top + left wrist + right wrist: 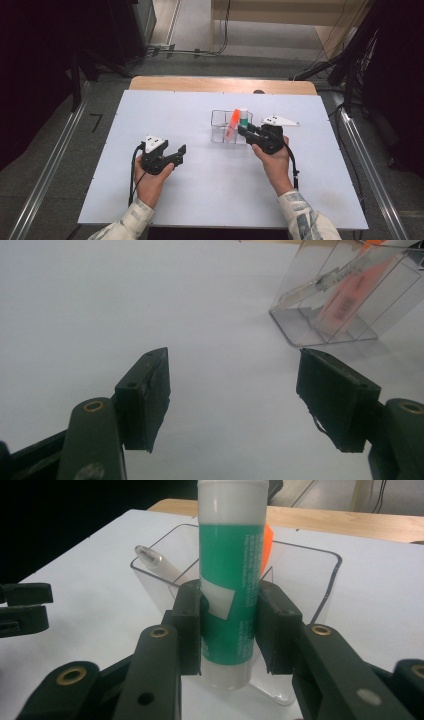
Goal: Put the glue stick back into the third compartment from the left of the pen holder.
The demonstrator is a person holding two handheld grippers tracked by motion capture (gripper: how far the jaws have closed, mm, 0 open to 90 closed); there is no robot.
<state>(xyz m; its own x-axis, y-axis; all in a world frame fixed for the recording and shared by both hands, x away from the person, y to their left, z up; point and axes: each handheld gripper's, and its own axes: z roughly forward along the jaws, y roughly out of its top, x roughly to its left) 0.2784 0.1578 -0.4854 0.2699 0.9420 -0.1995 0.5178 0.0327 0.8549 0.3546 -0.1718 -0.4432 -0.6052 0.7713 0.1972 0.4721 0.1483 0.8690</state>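
- Your right gripper (230, 630) was clamped on the green glue stick (231, 580), both jaws pressed against the sides of its lower half.
- The glue stick stood upright between those jaws, white cap up, its white base showing just below the jaw pads.
- In the high view, you held that glue stick (243, 118) at the right end of the clear plastic organizer (218, 131), which sat on the white table (200, 200) a little right of centre.
- An orange marker (233, 122) leaned tilted inside the organizer, just left of the glue stick.
- A clear-barrelled pen (159, 564) also lay slanted in the organizer, its tip up at the rim.
- Your left gripper (174, 153) rested low over the bare table, well apart from the organizer, to its left and nearer you.
- Its jaws stood wide apart with nothing between them, only the table surface showing in the gap.
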